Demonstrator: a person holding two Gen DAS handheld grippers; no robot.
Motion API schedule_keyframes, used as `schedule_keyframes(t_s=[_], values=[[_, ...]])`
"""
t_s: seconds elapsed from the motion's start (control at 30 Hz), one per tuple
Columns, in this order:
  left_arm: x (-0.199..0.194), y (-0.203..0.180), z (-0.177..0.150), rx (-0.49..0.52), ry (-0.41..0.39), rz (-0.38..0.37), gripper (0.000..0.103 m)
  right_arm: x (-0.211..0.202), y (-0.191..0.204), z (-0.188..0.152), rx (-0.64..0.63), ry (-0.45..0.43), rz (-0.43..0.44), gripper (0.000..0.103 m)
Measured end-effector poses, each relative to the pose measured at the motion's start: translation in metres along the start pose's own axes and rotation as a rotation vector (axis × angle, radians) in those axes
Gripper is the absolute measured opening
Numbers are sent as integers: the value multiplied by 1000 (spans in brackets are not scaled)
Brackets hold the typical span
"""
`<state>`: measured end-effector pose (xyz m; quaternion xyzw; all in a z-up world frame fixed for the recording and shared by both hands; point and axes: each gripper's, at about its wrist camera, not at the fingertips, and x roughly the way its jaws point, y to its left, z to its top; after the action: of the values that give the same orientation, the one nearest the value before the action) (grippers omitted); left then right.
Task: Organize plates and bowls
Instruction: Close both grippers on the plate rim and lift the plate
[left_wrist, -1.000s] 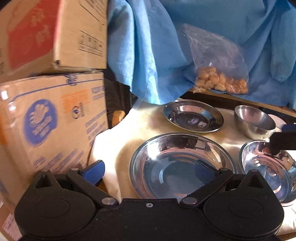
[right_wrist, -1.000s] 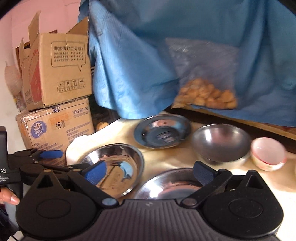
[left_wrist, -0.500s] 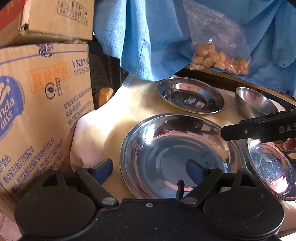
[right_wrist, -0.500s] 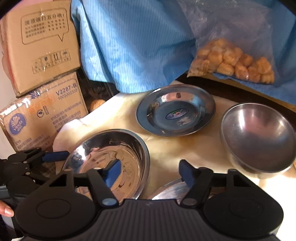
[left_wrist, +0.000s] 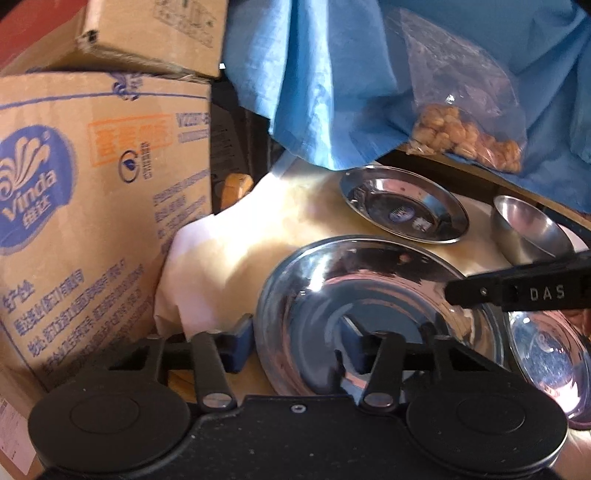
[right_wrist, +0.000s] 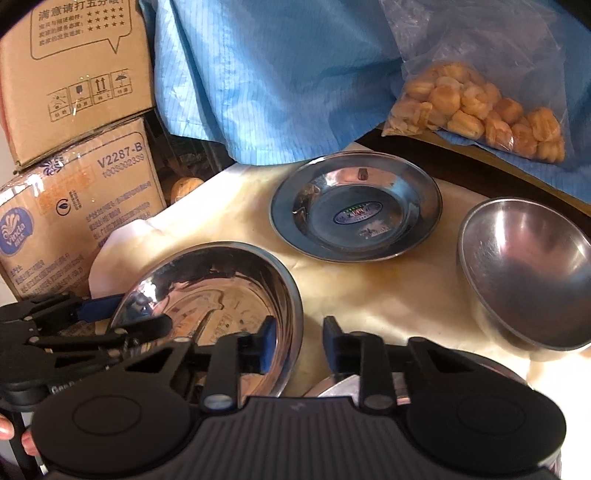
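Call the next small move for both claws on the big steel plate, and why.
Probably finish the pinch before lifting. The left claw and right claw straddle opposite sides of the rim of the big plate, jaws closing, with gaps showing beside the pads.

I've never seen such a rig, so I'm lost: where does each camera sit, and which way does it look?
Left wrist: on the left gripper, looking forward and down; its closing jaws straddle the big plate's left rim.
Right wrist: on the right gripper, looking forward and down; its closing jaws straddle that plate's right rim; fingertips show bottom left.
Shared: big plate, small plate, bowl, the other gripper.
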<state>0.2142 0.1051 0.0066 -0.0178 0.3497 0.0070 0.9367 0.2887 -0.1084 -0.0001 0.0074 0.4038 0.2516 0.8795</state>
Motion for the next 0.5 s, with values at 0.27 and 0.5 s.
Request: schedule_keyframes(t_s=[0.27, 0.5], values=[[1, 2, 1, -53, -20, 42, 27, 1, -1, 0, 50, -2, 2, 9], [-5, -2, 11, -86, -46, 43, 27, -14, -6, 8, 79, -59, 12, 8]])
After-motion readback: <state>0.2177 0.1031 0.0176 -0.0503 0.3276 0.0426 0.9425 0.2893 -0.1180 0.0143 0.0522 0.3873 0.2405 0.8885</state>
